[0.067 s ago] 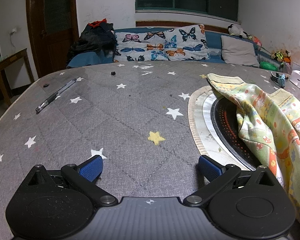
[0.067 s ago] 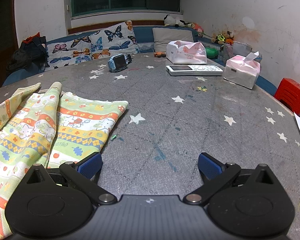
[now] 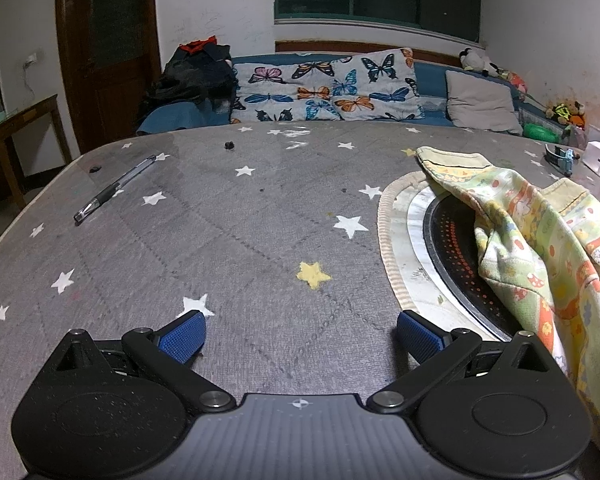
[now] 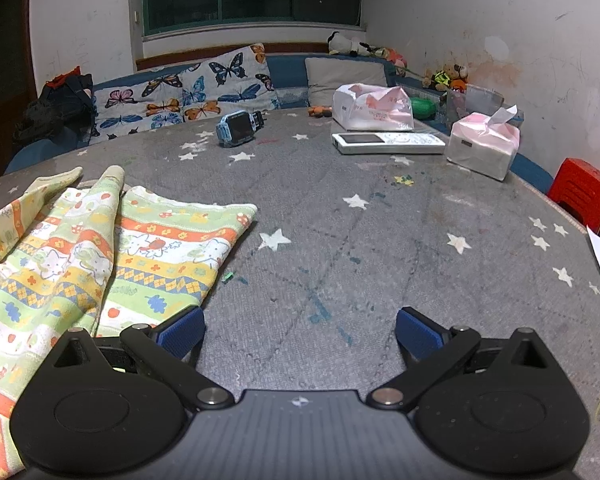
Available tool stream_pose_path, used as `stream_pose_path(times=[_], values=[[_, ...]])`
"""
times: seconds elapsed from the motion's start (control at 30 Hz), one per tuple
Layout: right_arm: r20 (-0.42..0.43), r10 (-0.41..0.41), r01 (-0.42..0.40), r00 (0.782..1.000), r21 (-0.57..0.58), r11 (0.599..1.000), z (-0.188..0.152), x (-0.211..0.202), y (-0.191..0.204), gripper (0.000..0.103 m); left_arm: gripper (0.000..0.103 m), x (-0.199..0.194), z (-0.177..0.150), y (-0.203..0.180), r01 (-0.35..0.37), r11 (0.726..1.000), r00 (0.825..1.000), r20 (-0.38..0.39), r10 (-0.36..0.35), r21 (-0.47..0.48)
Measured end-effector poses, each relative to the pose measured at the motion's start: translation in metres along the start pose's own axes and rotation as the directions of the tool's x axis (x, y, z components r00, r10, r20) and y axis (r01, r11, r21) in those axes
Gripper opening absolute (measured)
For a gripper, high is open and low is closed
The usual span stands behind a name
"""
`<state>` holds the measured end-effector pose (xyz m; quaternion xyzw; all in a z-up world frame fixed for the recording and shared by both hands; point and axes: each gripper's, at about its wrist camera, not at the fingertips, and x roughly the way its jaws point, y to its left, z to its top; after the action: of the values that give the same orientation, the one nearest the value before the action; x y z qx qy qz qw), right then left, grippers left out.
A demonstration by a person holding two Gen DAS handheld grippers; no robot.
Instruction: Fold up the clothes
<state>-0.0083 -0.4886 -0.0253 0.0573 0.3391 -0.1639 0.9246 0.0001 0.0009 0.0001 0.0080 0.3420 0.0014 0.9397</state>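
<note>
A child's garment [image 3: 540, 248] with green, yellow and orange cartoon stripes lies rumpled on the grey star-print table cover [image 3: 240, 240], partly over a round black hotplate [image 3: 456, 248]. In the right wrist view the same garment [image 4: 100, 256] spreads over the left side. My left gripper [image 3: 300, 334] is open above bare cover, left of the cloth. My right gripper [image 4: 300, 330] is open too, with its left finger [image 4: 180, 330] at the garment's edge and nothing between the fingers.
A pen [image 3: 114, 188] lies at the far left. A blue smartwatch [image 4: 238, 128], a white remote [image 4: 388, 143], a tissue pack [image 4: 484, 150] and a pink-white bag [image 4: 374, 108] sit at the back right. A sofa with butterfly cushions [image 3: 324, 92] runs behind; a red stool [image 4: 584, 196] stands to the right.
</note>
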Motion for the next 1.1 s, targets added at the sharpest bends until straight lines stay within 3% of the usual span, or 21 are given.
stream_pose_path(times=[0.27, 0.47, 0.9, 0.97, 1.1], values=[[-0.021, 0.026, -0.027, 0.999, -0.030, 0.999, -0.013, -0.027, 0.012, 0.103, 0.103, -0.010, -0.002, -0.010, -0.039, 0.999, 0.999, -0.026, 0.039, -0.008], [-0.019, 0.091, -0.091, 0.996, -0.040, 0.995, -0.016, -0.056, 0.021, 0.103, 0.103, -0.035, -0.011, -0.025, -0.065, 0.998, 0.998, -0.022, 0.065, -0.007], [-0.033, 0.202, -0.204, 0.979, -0.071, 0.976, -0.018, -0.081, 0.041, 0.103, 0.103, -0.084, -0.014, -0.049, -0.011, 1.000, 1.000, -0.028, 0.011, -0.015], [-0.031, 0.213, -0.215, 0.976, -0.082, 0.973, -0.027, -0.093, 0.054, 0.103, 0.103, -0.087, -0.010, -0.050, -0.022, 1.000, 1.000, -0.019, 0.022, 0.003], [-0.022, 0.232, -0.233, 0.973, -0.095, 0.968, -0.010, -0.087, 0.048, 0.103, 0.103, -0.093, -0.002, -0.049, -0.041, 0.998, 0.999, -0.008, 0.042, 0.039]])
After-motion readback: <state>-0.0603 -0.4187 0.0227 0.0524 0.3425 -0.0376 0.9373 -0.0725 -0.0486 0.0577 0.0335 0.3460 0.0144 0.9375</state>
